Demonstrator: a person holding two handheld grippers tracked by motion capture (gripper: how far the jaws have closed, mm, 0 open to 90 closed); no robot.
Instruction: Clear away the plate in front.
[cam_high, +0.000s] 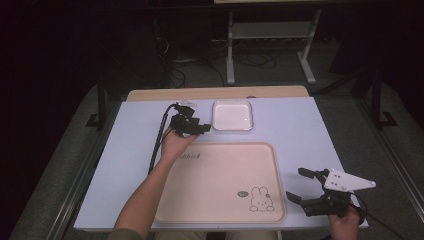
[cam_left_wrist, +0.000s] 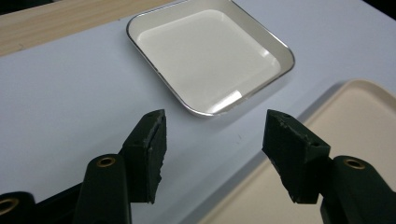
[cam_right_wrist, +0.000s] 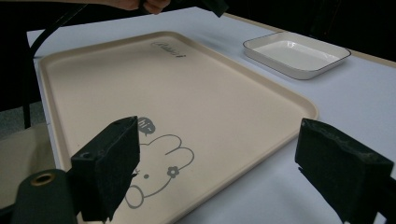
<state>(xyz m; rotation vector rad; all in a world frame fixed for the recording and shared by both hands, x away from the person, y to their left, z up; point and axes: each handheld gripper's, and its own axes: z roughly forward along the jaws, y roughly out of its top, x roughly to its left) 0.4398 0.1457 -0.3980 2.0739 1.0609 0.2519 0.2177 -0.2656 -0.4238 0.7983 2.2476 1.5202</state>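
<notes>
1. Two tools were at work over the pale blue desk (cam_high: 300, 125), one in each of our hands.
2. We held the left tool (cam_high: 197, 128) near the desk's far side, just left of the white square dish (cam_high: 232, 116); in the left gripper view the dish (cam_left_wrist: 210, 56) lay straight ahead of the jaws, apart from them.
3. Its jaws stood wide apart with nothing between them. No pad touched the dish, and under the gap we saw only bare desk and a corner of the tray (cam_left_wrist: 355, 121).
4. We kept the right tool (cam_high: 300, 185) at the near right corner of the desk, just beside the right edge of the beige tray (cam_high: 220, 180).
5. Its jaws were spread wide too and gripped nothing; in the right gripper view one jaw hung over the tray and the other over the desk beside it.
6. A grey rabbit drawing (cam_high: 261, 198) sat on the tray's near right corner, close to the right tool, and showed between the jaws in the right gripper view (cam_right_wrist: 159, 168).
7. We saw the dish beyond the tray's far edge, near it but not touching, and nothing lay inside it.
</notes>
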